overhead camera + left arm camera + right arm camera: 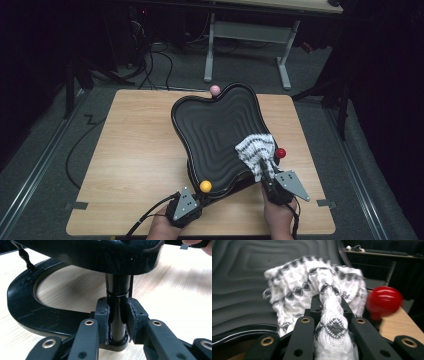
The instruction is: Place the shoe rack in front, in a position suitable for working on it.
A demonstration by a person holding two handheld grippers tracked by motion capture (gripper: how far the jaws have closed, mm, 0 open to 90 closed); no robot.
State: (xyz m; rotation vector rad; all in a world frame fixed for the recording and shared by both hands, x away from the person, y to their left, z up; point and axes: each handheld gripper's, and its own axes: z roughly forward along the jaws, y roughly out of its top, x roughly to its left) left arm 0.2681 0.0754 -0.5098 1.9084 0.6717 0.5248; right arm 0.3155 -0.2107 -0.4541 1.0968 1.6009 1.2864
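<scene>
Right hand-held gripper [329,315] sits at the near right edge of the tray [210,125], jaws clamped tight on a twisted bit of the black-and-white patterned cloth [312,287], which bunches up on the tray's ribbed surface right past the jaw tips, next to the red ball [384,301]. Left hand-held gripper [117,322] is pinched onto the black post [117,297] under the tray's near left corner, just by the yellow ball [205,186], above the curved base [22,302] on the desk [135,150]. No writing anywhere I can read.

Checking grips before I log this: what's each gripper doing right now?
Left gripper: shut on the black post under the tray.
Right gripper: shut on the patterned cloth.
</scene>
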